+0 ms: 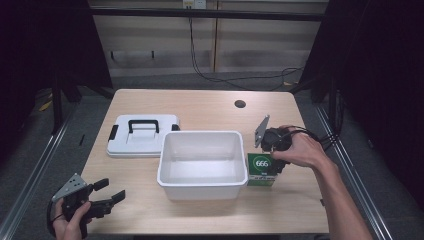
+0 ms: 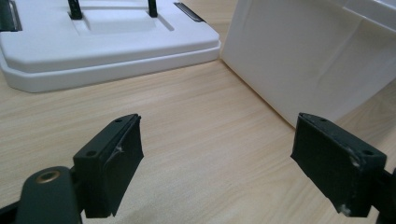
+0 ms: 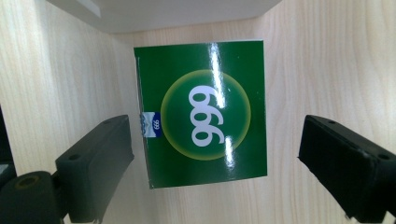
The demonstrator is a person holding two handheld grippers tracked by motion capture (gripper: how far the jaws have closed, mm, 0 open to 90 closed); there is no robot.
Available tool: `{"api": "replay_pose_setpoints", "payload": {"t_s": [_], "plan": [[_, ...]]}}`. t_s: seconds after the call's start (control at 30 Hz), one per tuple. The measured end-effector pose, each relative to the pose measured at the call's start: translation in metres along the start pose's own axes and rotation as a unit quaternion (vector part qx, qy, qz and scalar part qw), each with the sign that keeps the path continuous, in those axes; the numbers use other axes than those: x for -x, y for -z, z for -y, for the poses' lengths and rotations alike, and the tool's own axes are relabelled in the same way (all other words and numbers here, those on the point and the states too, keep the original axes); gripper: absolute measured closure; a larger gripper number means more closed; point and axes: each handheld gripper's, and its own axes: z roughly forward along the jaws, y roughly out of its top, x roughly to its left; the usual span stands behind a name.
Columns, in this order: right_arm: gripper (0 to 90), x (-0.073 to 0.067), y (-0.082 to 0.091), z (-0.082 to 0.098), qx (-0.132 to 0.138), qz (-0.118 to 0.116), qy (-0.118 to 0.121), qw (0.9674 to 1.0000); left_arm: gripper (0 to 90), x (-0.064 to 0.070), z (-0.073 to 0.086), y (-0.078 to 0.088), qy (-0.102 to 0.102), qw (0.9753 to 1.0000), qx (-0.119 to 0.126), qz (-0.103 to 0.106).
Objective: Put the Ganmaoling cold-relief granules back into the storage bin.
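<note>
Barely started imo: right gripper (image 3: 215,154) hovers spread wide over the green box (image 3: 201,112), which sits ungrabbed on the desk (image 1: 200,107) beside the white bin (image 1: 202,186), while the left gripper (image 1: 107,192) idles open and empty.

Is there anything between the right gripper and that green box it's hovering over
Nothing visible. The right gripper hangs open directly above the green box, one jaw on each side, with only bare table between. The white bin stands beside the box.

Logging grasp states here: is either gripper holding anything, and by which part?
Nothing is held. The right gripper is open over the green box; the left gripper is open above the table.
</note>
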Motion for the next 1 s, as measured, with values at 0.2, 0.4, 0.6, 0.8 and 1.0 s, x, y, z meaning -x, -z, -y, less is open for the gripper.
{"api": "replay_pose_setpoints", "payload": {"t_s": [0.2,0.4,0.6,0.8,1.0], "plan": [[8.9,0.000,-0.010,-0.004,-0.019,0.006,0.023,0.9995,15.9,0.000,0.000,0.000,0.000,1.0000,0.000,0.002],[9.1,-0.001,-0.015,-0.006,-0.031,-0.009,0.033,0.9989,15.9,0.000,0.000,0.000,0.000,1.0000,0.000,0.002],[9.3,-0.001,-0.024,-0.007,-0.039,-0.011,0.041,0.9983,15.9,0.000,0.000,0.000,-0.002,1.0000,0.000,0.005],[10.3,0.001,-0.035,-0.008,-0.053,-0.021,0.039,0.9976,15.8,0.000,0.000,0.000,-0.002,1.0000,0.000,0.006],[11.8,0.002,-0.040,-0.009,-0.056,-0.030,0.044,0.9970,15.9,0.000,0.000,0.000,-0.003,1.0000,-0.001,0.009]]}}
